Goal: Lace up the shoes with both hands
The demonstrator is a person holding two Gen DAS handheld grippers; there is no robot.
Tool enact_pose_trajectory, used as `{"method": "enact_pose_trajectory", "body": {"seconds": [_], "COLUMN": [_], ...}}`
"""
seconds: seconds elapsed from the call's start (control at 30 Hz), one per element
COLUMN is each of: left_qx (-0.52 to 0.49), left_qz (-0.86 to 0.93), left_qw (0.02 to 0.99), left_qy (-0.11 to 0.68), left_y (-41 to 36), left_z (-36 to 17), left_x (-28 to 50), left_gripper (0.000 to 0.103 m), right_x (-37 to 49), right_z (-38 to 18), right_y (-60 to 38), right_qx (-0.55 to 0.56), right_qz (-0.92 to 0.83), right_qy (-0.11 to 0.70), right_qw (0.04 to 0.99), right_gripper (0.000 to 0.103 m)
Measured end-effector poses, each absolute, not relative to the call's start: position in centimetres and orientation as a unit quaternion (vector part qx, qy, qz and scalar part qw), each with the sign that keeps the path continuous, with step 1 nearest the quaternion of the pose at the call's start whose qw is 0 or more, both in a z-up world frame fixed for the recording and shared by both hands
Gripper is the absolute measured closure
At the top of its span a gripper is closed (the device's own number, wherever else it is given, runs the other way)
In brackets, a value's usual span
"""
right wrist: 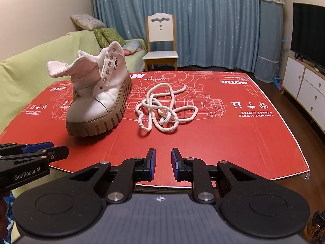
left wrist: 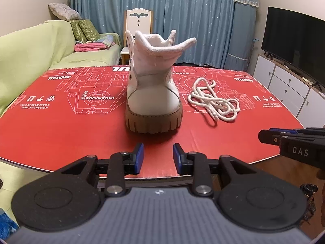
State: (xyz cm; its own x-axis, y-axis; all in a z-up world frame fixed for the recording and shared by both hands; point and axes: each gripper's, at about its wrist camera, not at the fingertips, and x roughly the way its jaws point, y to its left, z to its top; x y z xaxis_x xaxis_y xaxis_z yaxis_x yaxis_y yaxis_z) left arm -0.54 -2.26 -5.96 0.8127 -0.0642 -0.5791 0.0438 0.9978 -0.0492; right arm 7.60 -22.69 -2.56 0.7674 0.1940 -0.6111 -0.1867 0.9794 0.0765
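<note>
A white high-top shoe [left wrist: 153,85] with a tan lugged sole stands unlaced on the red cardboard sheet [left wrist: 61,126], toe toward me, tongue flopped forward. A white rope lace [left wrist: 213,99] lies in a loose tangle just right of it. In the right wrist view the shoe [right wrist: 99,93] shows its empty eyelets, with the lace [right wrist: 164,107] beside it. My left gripper [left wrist: 158,157] hangs open at the near edge, in front of the toe, holding nothing. My right gripper [right wrist: 163,163] is open too, short of the lace. Each gripper appears in the other's view, right [left wrist: 270,136] and left [right wrist: 56,150].
The red cardboard [right wrist: 233,138] covers the table; its near edge runs just beyond my fingers. A green-covered sofa [left wrist: 30,57] stands left, a white chair [right wrist: 161,46] behind the table, a TV [left wrist: 294,38] on a white cabinet at right.
</note>
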Motion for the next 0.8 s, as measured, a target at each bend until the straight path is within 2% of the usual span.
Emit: {"method": "enact_pose_trajectory", "body": {"seconds": [0.5, 0.8], "left_qx": [-0.018, -0.019], "left_qz": [-0.030, -0.033], "left_qw": [0.950, 0.950], "left_qy": [0.310, 0.310], "left_y": [-2.1, -2.3], "left_z": [-2.2, -1.6], "left_x": [2.1, 2.5], "left_gripper": [0.077, 0.077], "right_x": [7.6, 7.8], "right_z": [-2.6, -2.6], "right_y": [-22.6, -22.5], "right_qx": [0.005, 0.004], "right_qz": [0.101, 0.103], "right_qy": [0.324, 0.323], "right_qw": [0.940, 0.941], "right_gripper": [0.080, 0.080]}}
